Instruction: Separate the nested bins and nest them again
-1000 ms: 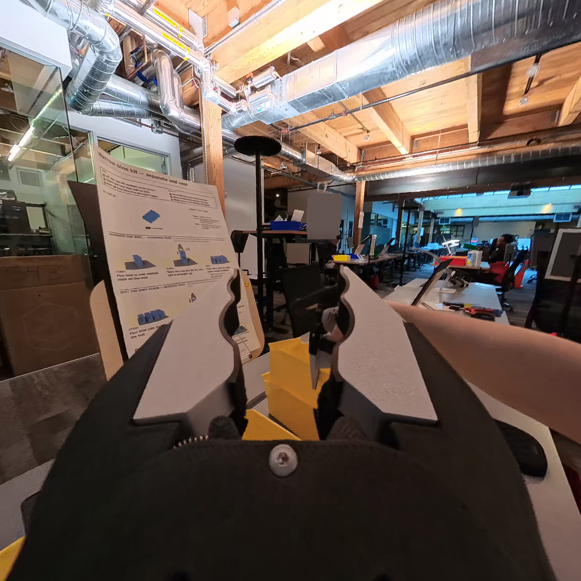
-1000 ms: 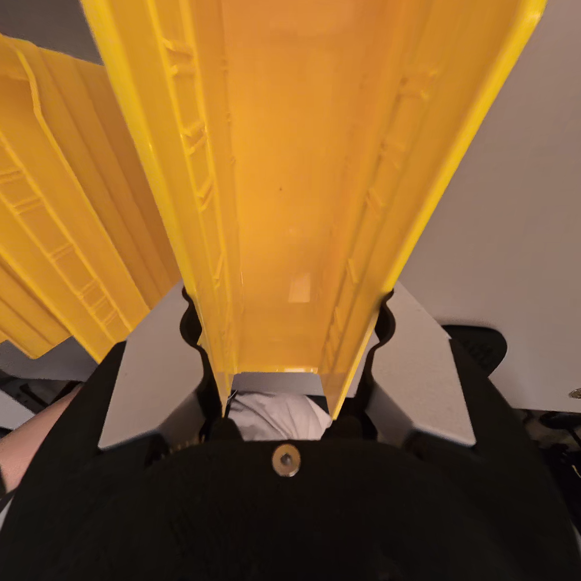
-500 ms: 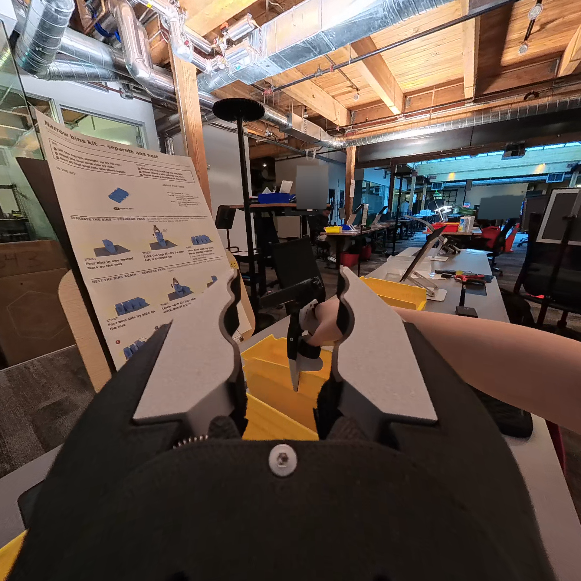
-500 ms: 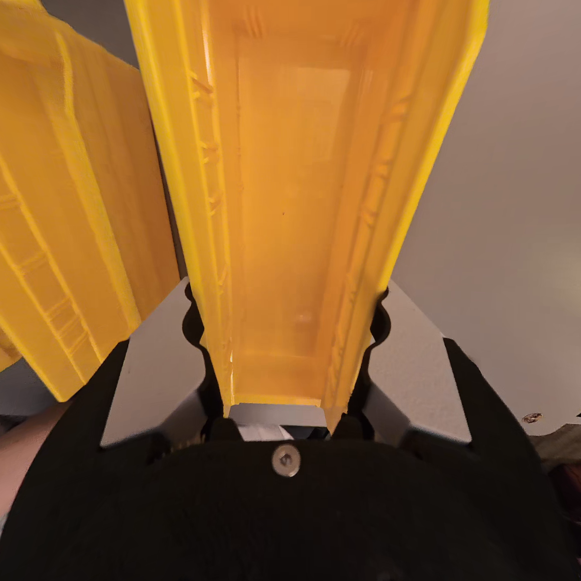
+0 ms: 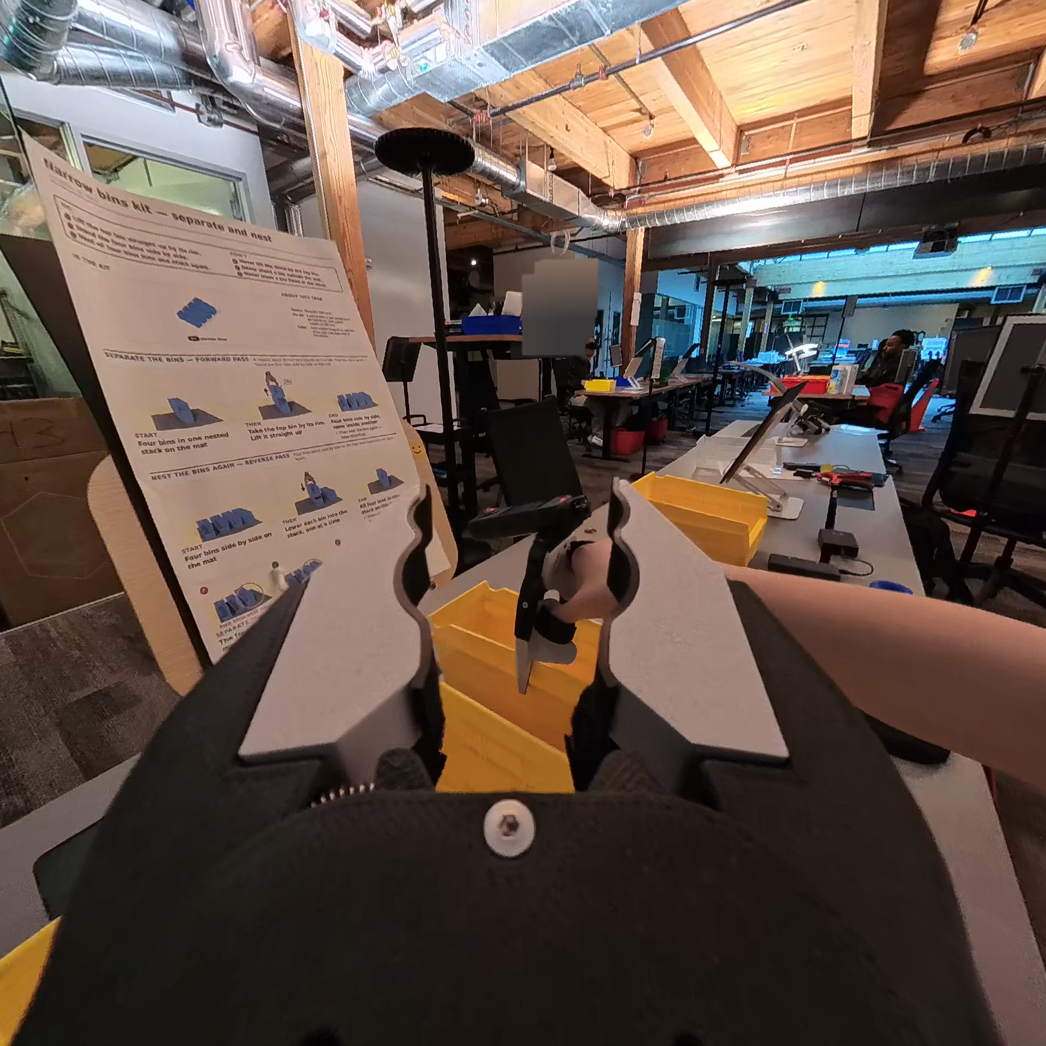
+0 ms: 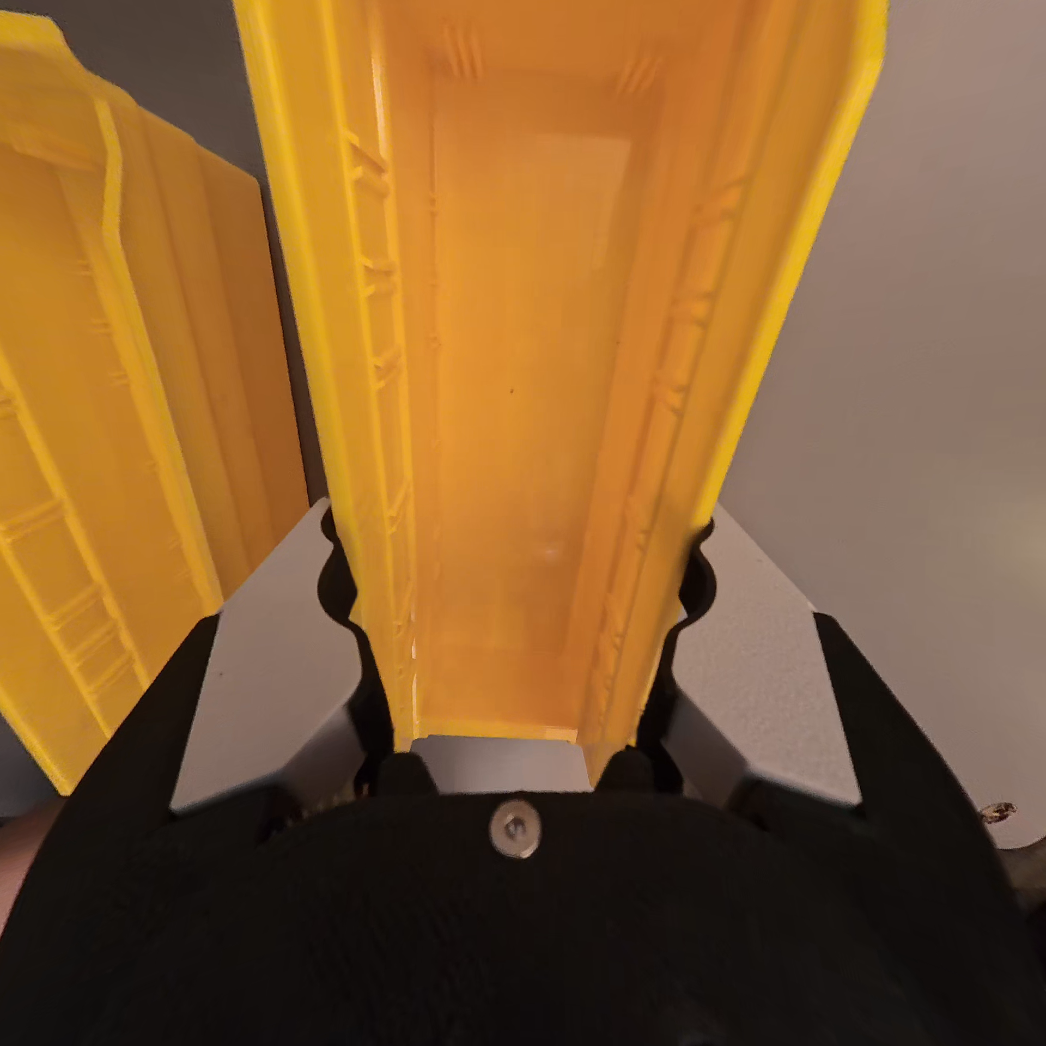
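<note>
Moved: yellow bin lower against grey counter, far end now visible. Right claw clenched on bin sides. Left claw parted, grasping nothing. Nested stack beside printed instruction sheet.

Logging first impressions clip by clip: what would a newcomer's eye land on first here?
In the right wrist view, a long yellow bin fills the middle, its open inside facing the camera, gripped across its width by the right claw, with more yellow bins at its left. In the left wrist view, the left claw stands open over yellow bins on the table, beside a large printed instruction sheet propped at the left.
</note>
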`<state>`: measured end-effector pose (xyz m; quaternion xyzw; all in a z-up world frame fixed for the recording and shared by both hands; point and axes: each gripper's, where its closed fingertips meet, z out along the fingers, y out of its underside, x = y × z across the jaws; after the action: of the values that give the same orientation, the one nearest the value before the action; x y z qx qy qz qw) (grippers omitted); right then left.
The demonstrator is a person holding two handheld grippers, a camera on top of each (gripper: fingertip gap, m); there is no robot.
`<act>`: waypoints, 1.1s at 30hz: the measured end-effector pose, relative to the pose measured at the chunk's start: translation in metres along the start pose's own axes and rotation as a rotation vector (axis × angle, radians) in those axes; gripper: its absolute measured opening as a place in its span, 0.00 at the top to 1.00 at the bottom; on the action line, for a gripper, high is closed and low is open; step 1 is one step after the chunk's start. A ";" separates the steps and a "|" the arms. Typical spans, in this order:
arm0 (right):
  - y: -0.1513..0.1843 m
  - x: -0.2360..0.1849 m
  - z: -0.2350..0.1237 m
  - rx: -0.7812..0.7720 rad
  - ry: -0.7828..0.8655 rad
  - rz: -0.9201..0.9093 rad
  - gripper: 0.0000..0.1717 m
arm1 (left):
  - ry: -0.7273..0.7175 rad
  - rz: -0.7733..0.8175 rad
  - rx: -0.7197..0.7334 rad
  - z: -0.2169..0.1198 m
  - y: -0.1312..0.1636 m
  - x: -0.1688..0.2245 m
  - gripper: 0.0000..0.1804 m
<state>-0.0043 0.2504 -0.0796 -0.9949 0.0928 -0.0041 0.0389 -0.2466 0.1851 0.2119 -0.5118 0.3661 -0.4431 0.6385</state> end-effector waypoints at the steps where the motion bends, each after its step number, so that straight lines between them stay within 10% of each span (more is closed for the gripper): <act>1: 0.000 0.000 0.001 0.006 0.000 0.002 0.28 | -0.011 -0.001 -0.012 0.001 0.002 -0.003 0.66; 14: -0.023 0.010 -0.074 0.370 -0.003 -0.229 0.21 | -0.117 -0.019 -0.090 0.030 0.018 -0.002 0.59; 20: -0.043 0.045 -0.196 1.098 0.284 -0.448 0.22 | -0.142 -0.032 -0.146 0.058 0.031 0.015 0.55; 25: 0.016 0.079 -0.287 1.731 0.656 -0.448 0.26 | -0.024 -0.058 -0.096 0.083 0.026 0.066 0.53; 33: 0.022 0.142 -0.289 1.781 0.503 -0.212 0.27 | -0.313 0.081 -0.395 0.097 0.094 0.050 0.36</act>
<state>0.1268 0.1800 0.2070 -0.5714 -0.0304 -0.2929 0.7660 -0.1226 0.1774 0.1399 -0.6742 0.3623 -0.2523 0.5921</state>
